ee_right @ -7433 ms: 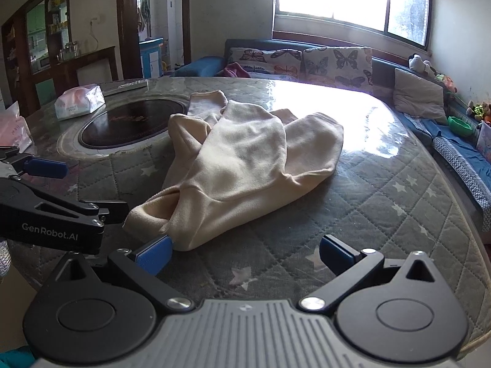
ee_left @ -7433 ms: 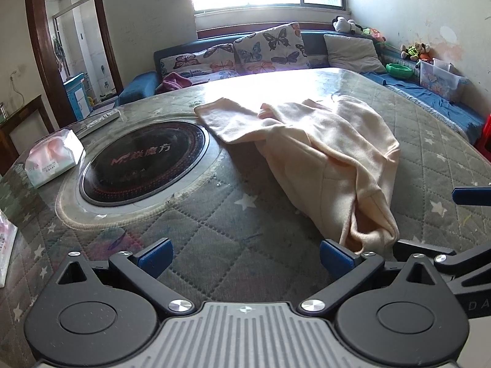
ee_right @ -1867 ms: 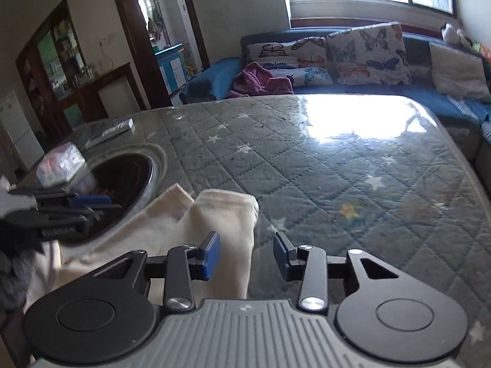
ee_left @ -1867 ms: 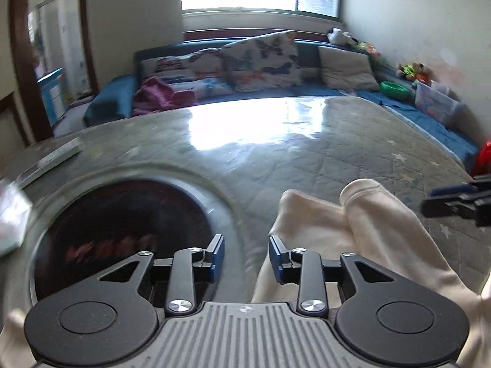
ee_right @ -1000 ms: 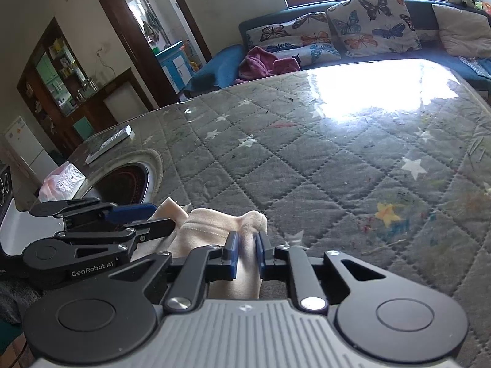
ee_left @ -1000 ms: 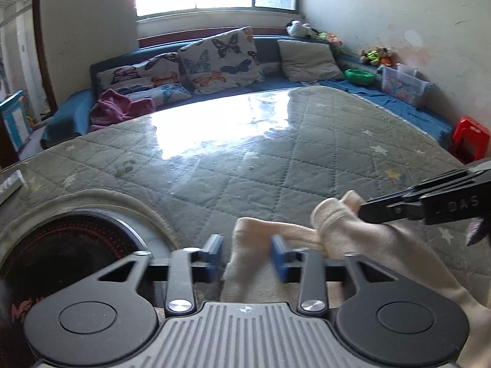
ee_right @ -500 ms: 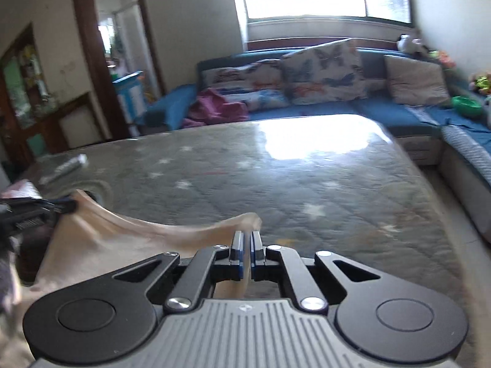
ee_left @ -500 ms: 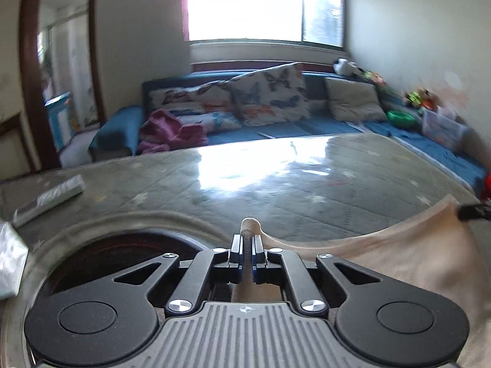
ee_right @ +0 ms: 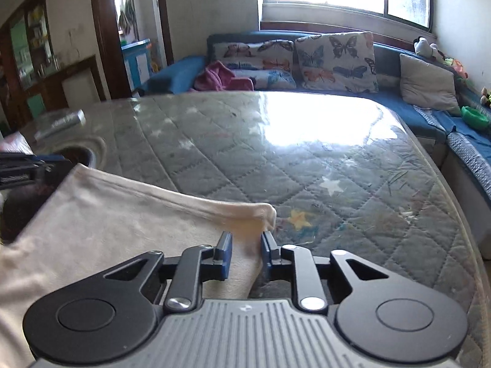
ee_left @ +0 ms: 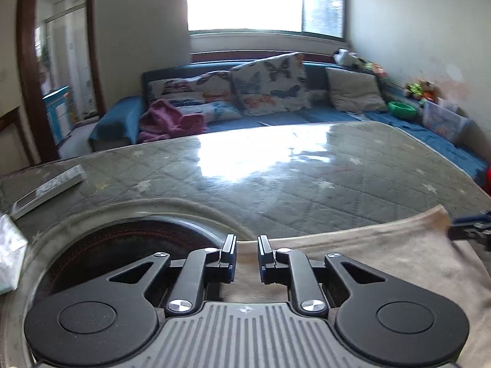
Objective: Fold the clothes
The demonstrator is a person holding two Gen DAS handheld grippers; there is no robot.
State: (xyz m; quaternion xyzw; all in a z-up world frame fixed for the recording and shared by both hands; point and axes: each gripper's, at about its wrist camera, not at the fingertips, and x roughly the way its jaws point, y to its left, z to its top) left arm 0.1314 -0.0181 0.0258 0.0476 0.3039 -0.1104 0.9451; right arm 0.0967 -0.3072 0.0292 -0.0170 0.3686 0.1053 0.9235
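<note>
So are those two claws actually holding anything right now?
Apparently nothing firmly: the cream garment's top edge passes between the fingers of the left gripper and right gripper, one near each corner, but both jaws stand parted.

Cream garment (ee_right: 101, 224); grey-green quilted surface (ee_right: 307, 159) with pale stars; butterfly-print cushions (ee_left: 270, 84) on blue sofa (ee_left: 122, 119); magenta cloth (ee_left: 167, 119) beside the cushions.

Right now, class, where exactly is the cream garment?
The cream garment lies spread on the quilted table, its far edge running between the left gripper and the right gripper, beside the dark round inset.
</note>
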